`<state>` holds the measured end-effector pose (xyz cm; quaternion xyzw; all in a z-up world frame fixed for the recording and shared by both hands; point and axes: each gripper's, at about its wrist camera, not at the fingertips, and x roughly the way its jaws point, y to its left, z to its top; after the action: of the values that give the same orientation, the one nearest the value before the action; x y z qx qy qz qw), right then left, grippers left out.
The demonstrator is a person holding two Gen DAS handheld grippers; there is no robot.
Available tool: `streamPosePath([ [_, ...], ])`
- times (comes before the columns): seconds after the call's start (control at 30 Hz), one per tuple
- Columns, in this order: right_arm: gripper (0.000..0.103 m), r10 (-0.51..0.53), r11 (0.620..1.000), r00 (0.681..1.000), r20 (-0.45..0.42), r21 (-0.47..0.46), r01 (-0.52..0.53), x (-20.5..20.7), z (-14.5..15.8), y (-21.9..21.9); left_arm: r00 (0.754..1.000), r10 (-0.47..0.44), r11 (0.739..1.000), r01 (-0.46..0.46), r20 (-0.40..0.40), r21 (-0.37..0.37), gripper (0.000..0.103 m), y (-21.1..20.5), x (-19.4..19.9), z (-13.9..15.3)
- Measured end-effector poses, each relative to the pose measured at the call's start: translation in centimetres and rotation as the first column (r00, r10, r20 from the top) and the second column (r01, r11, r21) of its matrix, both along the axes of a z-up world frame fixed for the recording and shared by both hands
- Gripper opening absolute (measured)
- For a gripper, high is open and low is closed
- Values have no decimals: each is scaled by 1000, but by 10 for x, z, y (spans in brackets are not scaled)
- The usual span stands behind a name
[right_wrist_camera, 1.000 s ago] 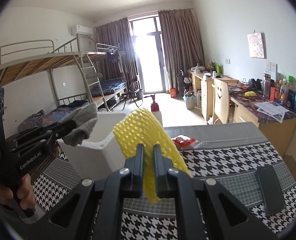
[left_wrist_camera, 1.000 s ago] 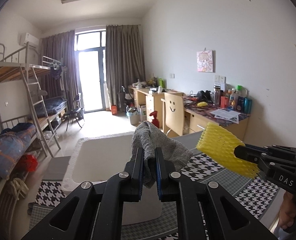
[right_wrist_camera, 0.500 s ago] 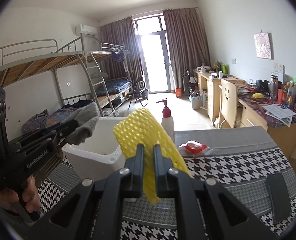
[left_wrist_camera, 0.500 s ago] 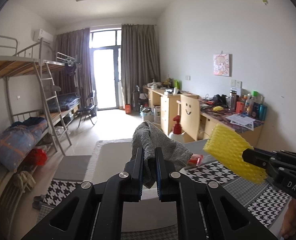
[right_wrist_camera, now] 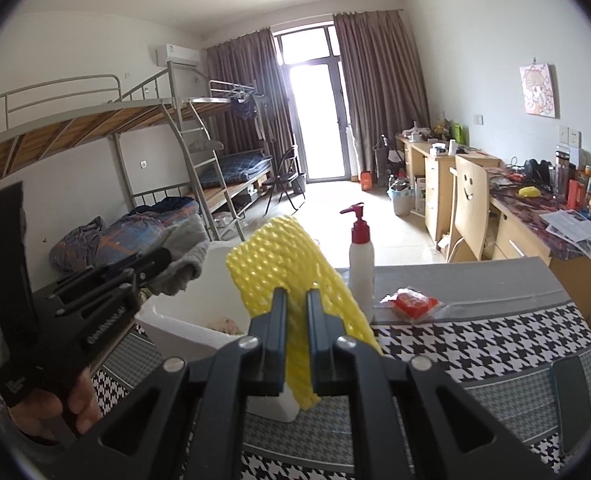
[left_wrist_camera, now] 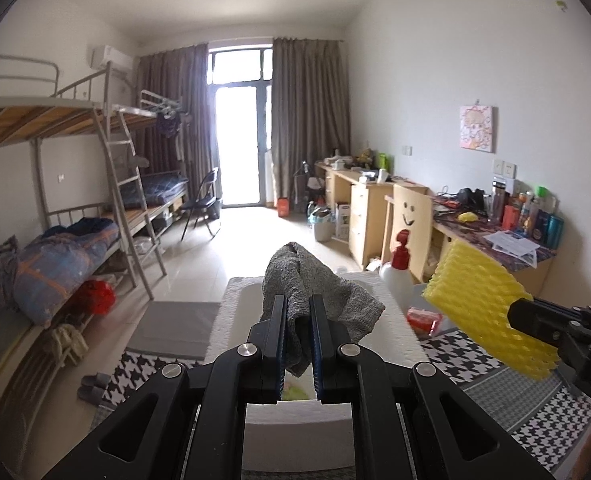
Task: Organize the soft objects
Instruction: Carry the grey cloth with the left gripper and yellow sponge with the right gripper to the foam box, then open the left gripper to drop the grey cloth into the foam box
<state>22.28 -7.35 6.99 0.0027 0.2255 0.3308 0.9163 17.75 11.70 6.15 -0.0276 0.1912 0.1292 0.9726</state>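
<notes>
1. left gripper (left_wrist_camera: pixel 298 344): jaws clamped on a grey cloth (left_wrist_camera: pixel 311 292), which bunches above the fingers and hangs a little below them. it is held in the air over the open white foam box (left_wrist_camera: pixel 391 320).
2. right gripper (right_wrist_camera: pixel 295 336): jaws clamped on a yellow foam net (right_wrist_camera: pixel 283 264), held upright over the box's near right corner.
3. change over the last second: in the left view the box has slid from ahead of the fingers to directly under them, and its interior now shows below the cloth. in the right view the box has dropped lower and closer. both grips are unchanged.
4. the box stands near the left edge of the houndstooth-covered table (right_wrist_camera: pixel 475 340). something pale already lies inside; it cannot be identified.
5. meaning, as a judgement: both soft items have arrived over the container, and the cloth looks ready for release. the net sits nearer the rim and may need to shift inward first.
6. bystanders at the far edge of the table: pump bottle (right_wrist_camera: pixel 361 260) and red packet (right_wrist_camera: pixel 411 302), just beside the box. a dark phone (right_wrist_camera: pixel 573 392) lies near the right edge.
</notes>
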Motion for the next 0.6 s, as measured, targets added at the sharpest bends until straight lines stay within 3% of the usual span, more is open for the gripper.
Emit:
streamPosePath([
  [0.33,11,9,1000,1000,-19,-20,-10,11,4,19,998,-5,1000,3,-59,-20,11,11,17,-3],
  [0.6,12,6,999,999,-36,-47,-7,17,-2,25,993,-40,996,30,-114,-87,13,25,36,-15],
])
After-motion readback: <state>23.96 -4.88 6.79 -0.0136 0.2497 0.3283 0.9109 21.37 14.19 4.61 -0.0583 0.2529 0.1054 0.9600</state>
